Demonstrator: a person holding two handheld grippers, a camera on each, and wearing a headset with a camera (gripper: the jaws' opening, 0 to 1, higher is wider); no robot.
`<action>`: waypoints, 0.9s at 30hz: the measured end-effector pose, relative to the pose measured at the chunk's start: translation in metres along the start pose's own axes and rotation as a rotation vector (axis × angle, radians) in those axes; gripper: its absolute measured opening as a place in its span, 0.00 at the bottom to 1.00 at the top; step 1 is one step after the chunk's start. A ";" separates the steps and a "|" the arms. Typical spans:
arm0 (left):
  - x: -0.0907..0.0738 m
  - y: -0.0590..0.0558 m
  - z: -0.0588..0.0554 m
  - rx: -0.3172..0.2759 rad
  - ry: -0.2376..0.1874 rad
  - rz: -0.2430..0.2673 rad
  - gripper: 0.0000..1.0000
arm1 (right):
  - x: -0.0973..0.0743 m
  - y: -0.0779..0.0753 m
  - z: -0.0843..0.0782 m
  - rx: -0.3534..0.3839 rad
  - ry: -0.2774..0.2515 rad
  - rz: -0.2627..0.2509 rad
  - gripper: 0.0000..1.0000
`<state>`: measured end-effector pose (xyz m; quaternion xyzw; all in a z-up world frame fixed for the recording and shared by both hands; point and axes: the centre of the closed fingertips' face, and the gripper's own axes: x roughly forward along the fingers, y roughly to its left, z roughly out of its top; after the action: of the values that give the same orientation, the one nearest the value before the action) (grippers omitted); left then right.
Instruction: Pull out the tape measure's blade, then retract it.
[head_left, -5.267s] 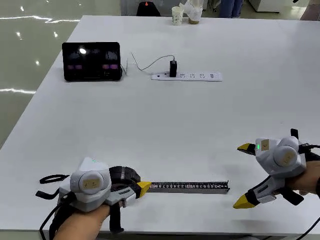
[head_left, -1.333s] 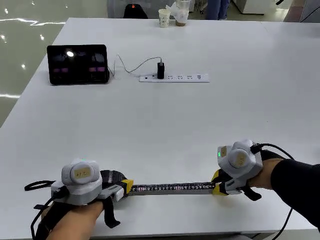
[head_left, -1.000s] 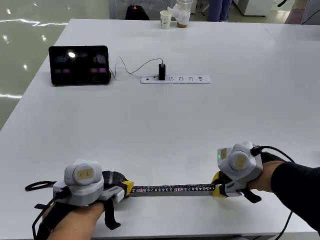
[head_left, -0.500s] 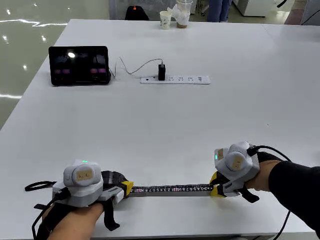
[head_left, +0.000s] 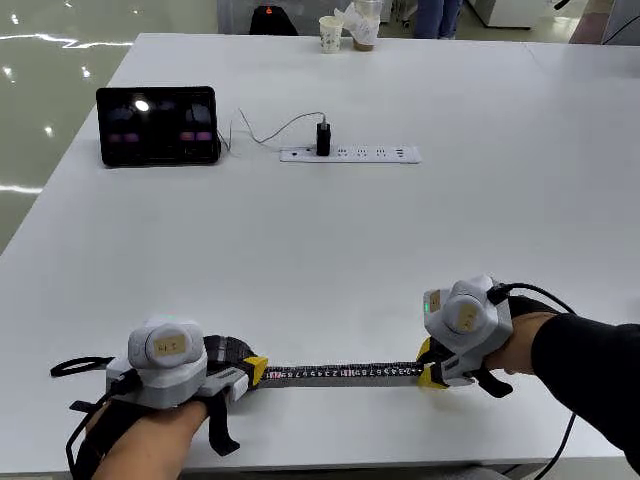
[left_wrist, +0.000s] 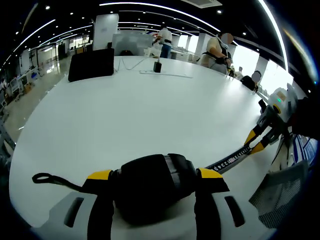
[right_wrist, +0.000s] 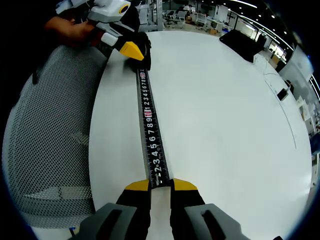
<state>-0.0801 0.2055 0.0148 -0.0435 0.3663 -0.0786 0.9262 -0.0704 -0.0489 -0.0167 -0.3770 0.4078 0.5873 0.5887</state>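
Tape measure case (head_left: 232, 352), black and rounded, sits on the white tabletop (head_left: 350, 250) close to its near edge, clamped between the jaws of the left gripper (head_left: 245, 372). In the left gripper view the yellow-tipped jaws press on the case from either side, and the case takes up the whole gap between them. A black strap (head_left: 75, 367) lies looped on the tabletop just beside the case, on the side away from the blade (head_left: 340, 373).

From the case the blade runs out in a straight line, flat on the tabletop with its printed numbers facing up. At the end farthest from the case, the right gripper (head_left: 427, 365) has its jaws closed on the blade's tip. The right gripper view shows the two yellow tips nearly together with the blade's end pinched between them. The right gripper faces the case along the length of the blade, well apart from it.

Well beyond the case, toward the far side of the tabletop, a dark tablet (head_left: 157, 125) stands propped up with faint lit patches on its screen. About as far from the case, more in line with the blade, lies a white power strip (head_left: 350, 154) with a black charger (head_left: 323, 137) plugged into it. A paper cup (head_left: 329, 33) stands farther from the case again, at the far edge. In the right gripper view, a grey mesh surface (right_wrist: 45, 140) lies off the tabletop's edge on the near side of the case.
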 end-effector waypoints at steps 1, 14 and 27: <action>0.000 0.000 0.000 0.000 0.000 0.000 0.60 | 0.000 0.000 0.000 -0.001 0.001 0.000 0.11; 0.000 0.000 0.000 0.013 -0.008 -0.005 0.61 | 0.002 0.000 0.005 0.014 -0.009 -0.002 0.11; 0.000 0.000 0.001 0.018 -0.009 -0.004 0.61 | 0.003 0.003 0.012 0.003 -0.006 0.006 0.11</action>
<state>-0.0796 0.2053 0.0152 -0.0362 0.3614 -0.0835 0.9280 -0.0731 -0.0368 -0.0153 -0.3730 0.4081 0.5895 0.5889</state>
